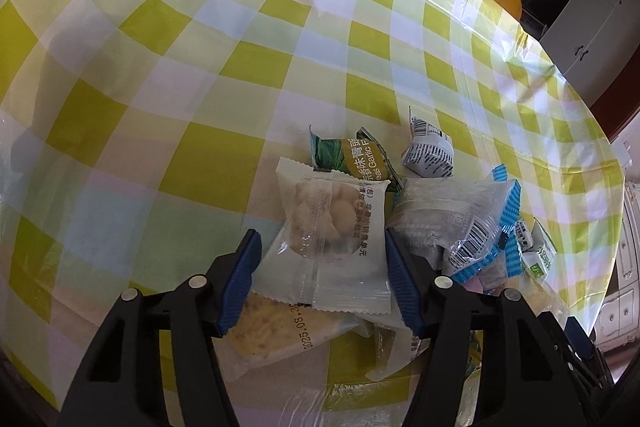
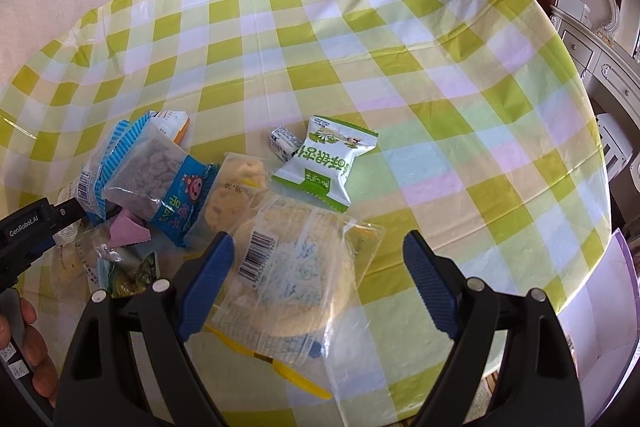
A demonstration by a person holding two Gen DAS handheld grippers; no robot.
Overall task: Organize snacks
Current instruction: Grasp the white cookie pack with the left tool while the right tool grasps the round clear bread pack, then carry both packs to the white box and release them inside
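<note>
1. The left gripper [image 1: 322, 279] sits low over the heap, and its blue pads [image 1: 240, 281] flank a white cracker packet [image 1: 326, 245]. The pads look to be at the packet's edges, but I cannot tell whether they press on it yet.
2. The risk: that packet rests on a yellowish biscuit pack [image 1: 276, 335], with a grey-filled blue-trimmed bag [image 1: 452, 215] just beside the right pad. A closing pinch could catch a neighbour's film too and drag two packs up, or scatter the pile across the checked tablecloth [image 1: 160, 67].
3. Slippery wrappers are another worry: a grip on the crimped edge alone may slide off.
4. The right gripper [image 2: 318, 289] stands wide apart and clamps nothing. A clear rice-cracker bag [image 2: 298, 275] lies between its fingers, touching the left pad, well short of the right one.
5. A green-and-white packet [image 2: 326, 163] lies just beyond that bag, apart from the main heap.
</note>
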